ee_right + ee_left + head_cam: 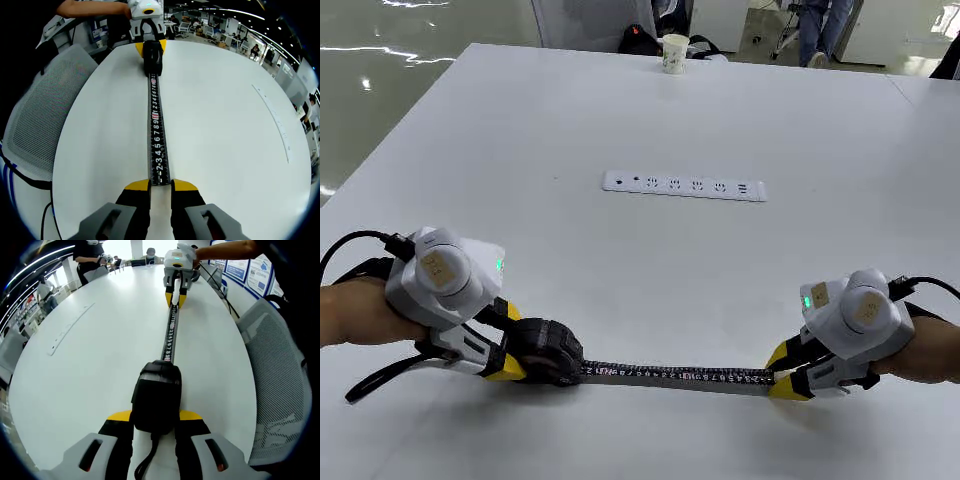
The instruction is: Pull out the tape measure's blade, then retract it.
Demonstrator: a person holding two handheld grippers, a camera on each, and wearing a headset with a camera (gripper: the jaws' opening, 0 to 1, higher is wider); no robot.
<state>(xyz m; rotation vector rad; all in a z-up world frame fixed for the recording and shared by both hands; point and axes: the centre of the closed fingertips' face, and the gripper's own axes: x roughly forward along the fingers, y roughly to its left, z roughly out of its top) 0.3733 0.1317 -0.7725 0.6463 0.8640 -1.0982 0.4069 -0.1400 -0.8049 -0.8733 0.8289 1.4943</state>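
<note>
A black tape measure case (546, 352) (157, 395) (151, 53) rests on the white table near its front edge, with my left gripper (508, 348) (156, 416) shut on it. Its dark numbered blade (675, 376) (170, 331) (156, 137) lies drawn out flat along the table to the right. My right gripper (782, 374) (160, 184) is shut on the blade's end. In the left gripper view the right gripper (176, 296) shows at the far end of the blade; in the right gripper view the left gripper (149, 44) holds the case.
A white power strip (684, 186) (70, 329) (272, 121) lies mid-table beyond the blade. A paper cup (674, 53) stands at the far edge. A grey mesh chair (277, 385) (47, 115) stands beside the table's near edge. People are in the background.
</note>
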